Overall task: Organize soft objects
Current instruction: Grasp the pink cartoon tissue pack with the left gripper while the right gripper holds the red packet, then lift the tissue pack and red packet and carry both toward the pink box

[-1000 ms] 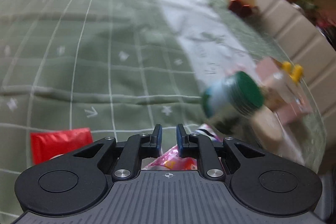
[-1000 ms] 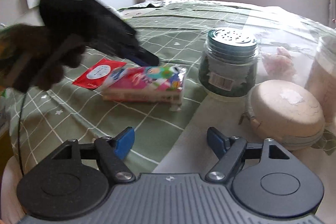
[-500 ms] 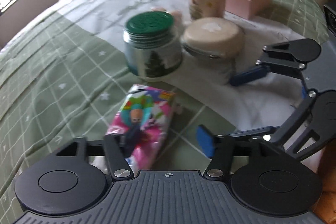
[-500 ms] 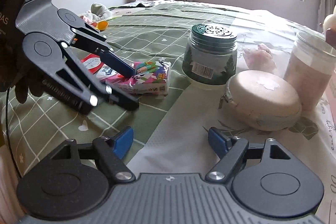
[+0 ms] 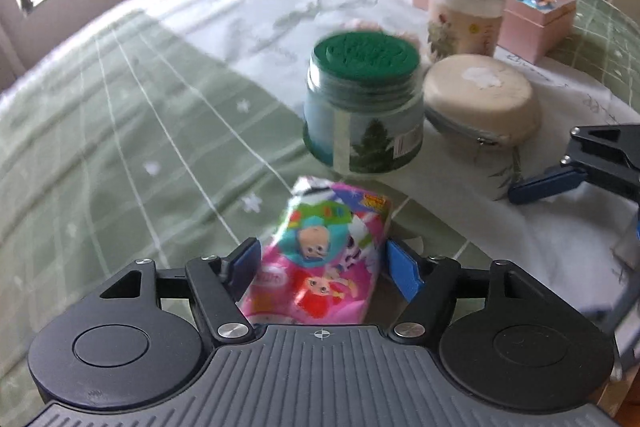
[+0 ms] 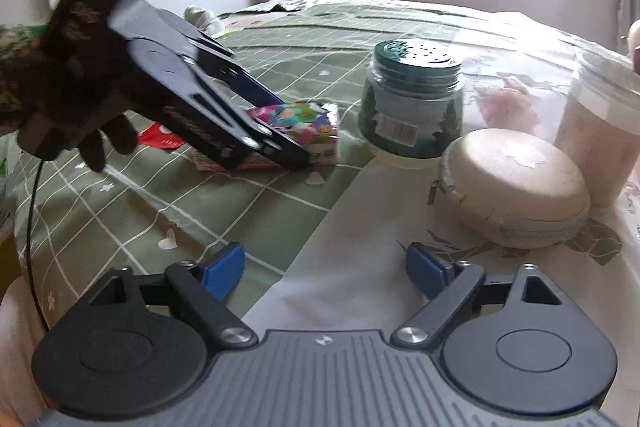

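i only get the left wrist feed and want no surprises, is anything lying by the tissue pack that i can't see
Observer: Yes. A flat red packet lies on the green cloth beside the tissue pack, on the side away from the jar.
Operator: is the right gripper carrying anything
Observer: No. The right gripper has nothing between its jaws, which are opening.
Operator: anything on the jar's other side
Observer: The green-lidded jar has a barcode label there.

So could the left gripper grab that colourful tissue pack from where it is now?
Probably yes. The tissue pack already lies between the left gripper's two opening fingers, flat on the cloth, with nothing over it. The green-lidded jar stands clear beyond it.
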The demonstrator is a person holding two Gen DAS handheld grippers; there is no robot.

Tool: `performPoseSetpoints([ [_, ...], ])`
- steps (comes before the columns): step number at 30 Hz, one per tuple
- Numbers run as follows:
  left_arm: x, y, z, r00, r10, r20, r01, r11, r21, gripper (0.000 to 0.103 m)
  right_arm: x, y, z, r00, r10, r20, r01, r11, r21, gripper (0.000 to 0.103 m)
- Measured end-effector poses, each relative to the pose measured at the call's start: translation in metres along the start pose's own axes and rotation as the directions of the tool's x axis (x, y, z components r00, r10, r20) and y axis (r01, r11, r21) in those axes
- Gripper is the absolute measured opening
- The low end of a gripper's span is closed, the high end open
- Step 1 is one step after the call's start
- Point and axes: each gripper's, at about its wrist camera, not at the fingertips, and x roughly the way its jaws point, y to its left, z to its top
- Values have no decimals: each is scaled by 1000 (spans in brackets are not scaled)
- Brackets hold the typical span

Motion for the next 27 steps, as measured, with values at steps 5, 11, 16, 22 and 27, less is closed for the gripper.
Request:
performPoseSetpoints([
  [5, 6, 15, 2, 999, -50, -9, 49, 994, -95, 78, 2, -2, 2, 999, 42, -21, -42, 999, -7, 103],
  [11, 7, 10, 1, 999, -35, -6, 34, 993, -109, 78, 2, -1, 2, 998, 58, -38, -59, 998, -19, 103],
  [16, 10, 7, 0, 999, -34, 9, 34, 993, -115, 77, 3, 3, 2, 997, 49, -52, -52, 997, -52, 103],
  [22, 6, 9, -6, 999, -43, 16, 45, 980, -196, 73, 5, 8, 5, 998, 18, -63, -23, 996, -82, 103],
  [27, -18, 19, -25, 993, -81, 82, 102, 945, -310, 60, 5, 19, 18, 995, -20, -94, 12, 996, -90, 98],
])
